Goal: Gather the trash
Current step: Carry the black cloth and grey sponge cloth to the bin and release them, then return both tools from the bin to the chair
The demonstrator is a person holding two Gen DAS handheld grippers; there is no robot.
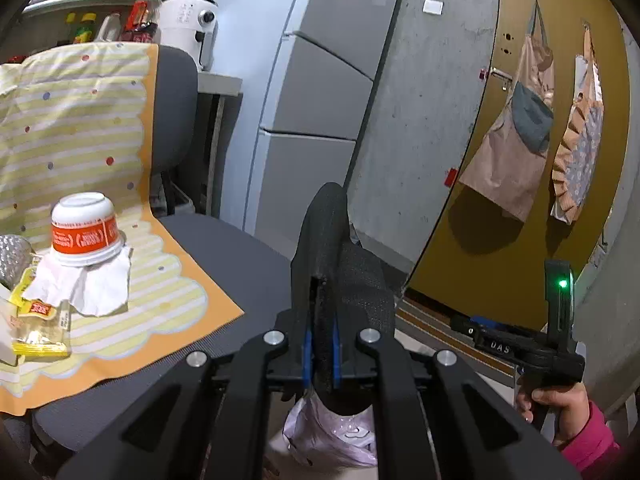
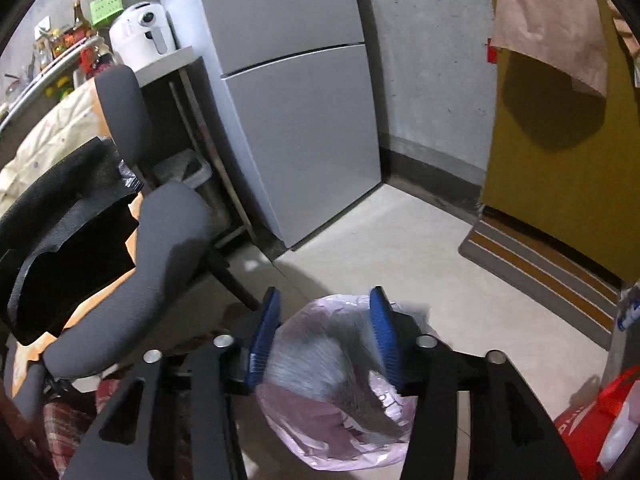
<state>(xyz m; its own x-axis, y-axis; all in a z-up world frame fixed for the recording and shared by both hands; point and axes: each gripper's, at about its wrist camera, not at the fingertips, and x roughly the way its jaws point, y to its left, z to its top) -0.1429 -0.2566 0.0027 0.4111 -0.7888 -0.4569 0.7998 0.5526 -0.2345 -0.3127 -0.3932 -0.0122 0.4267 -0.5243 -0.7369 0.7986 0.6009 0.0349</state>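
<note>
The black tray (image 1: 340,280) is clamped in the left tool (image 1: 320,354); right tool (image 2: 324,336), spread apart, above the pink bag (image 2: 332,420).

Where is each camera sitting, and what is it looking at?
Left wrist: sits on the left gripper, shut on a black tray, facing the chair with the cup and tissue; a hand in a pink sleeve shows lower right.
Right wrist: sits on the right gripper, open, aimed down over the pink bag on the floor; no hand shows.
Both see the fridge, white appliance, chair, bag and black tray.
</note>
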